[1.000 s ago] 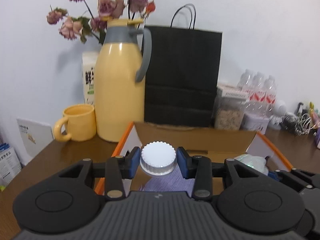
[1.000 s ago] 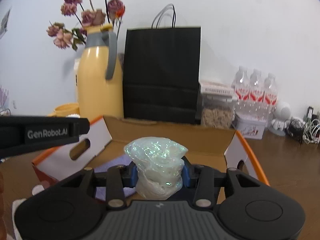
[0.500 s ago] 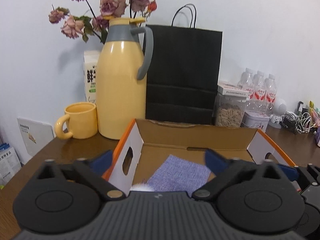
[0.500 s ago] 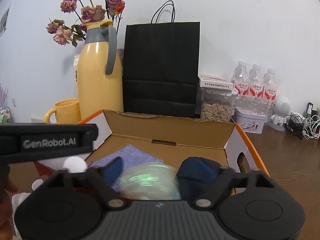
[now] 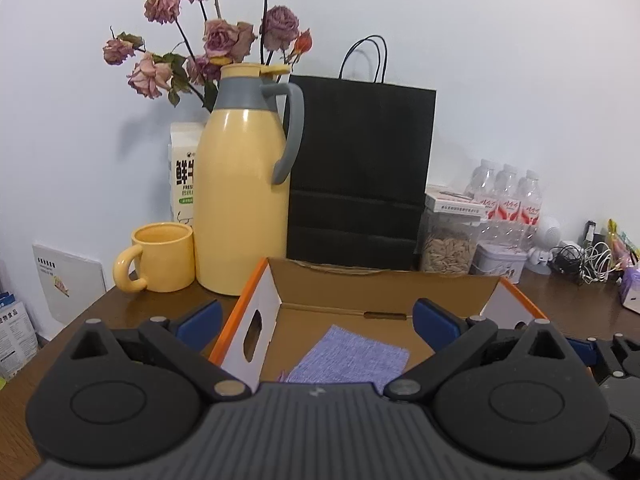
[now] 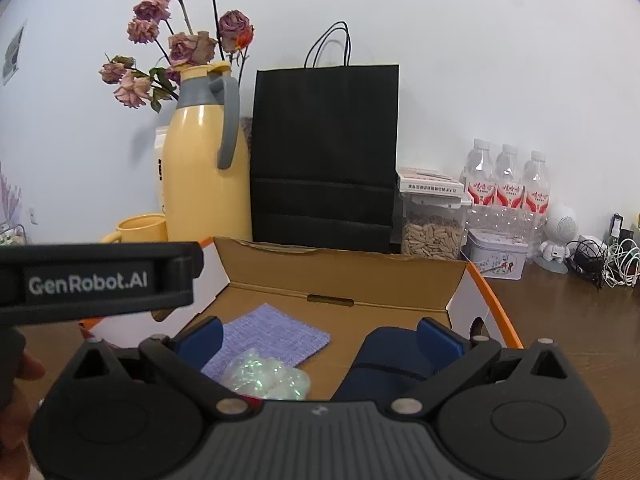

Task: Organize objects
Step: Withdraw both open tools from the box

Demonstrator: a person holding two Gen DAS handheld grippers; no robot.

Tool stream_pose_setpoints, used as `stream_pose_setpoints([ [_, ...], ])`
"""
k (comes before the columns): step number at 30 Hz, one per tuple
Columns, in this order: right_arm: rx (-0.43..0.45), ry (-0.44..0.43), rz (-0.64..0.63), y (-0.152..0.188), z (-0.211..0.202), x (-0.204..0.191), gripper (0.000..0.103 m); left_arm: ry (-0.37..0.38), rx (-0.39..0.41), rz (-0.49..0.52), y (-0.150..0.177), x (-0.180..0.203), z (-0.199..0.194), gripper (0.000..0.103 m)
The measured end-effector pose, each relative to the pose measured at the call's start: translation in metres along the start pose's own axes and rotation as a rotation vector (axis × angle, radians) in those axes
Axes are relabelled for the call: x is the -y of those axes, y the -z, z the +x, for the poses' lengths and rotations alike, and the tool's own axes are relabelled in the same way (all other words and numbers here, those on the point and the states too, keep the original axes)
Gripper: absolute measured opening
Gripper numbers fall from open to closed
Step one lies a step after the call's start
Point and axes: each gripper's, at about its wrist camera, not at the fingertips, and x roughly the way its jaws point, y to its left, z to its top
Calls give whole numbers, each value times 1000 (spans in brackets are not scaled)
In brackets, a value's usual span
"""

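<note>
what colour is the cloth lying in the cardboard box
Lilac-purple woven cloth, clearest in the right wrist view.

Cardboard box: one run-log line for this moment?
cardboard box: open | inside: purple cloth, iridescent wad | left tool: open, empty | right tool: opening, empty

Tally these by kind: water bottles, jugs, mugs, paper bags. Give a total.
Water bottles in view: 3
Yellow jug: 1
Yellow mug: 1
Black paper bag: 1
Total: 6

A lived-in home table, we think.
We see a thermos jug (image 5: 244, 200), mug (image 5: 162, 258), dried roses (image 5: 208, 40) and snacks along the far wall.
</note>
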Motion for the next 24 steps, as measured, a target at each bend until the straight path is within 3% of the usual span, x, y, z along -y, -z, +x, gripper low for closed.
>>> stream_pose_setpoints([
  [11,60,-15,-34,-13,-34,-5,103,15,56,13,-12,-6,-38,103],
  [24,78,-5,-53,-4,-97,3,103,-6,45,33,-8,-29,-88,103],
])
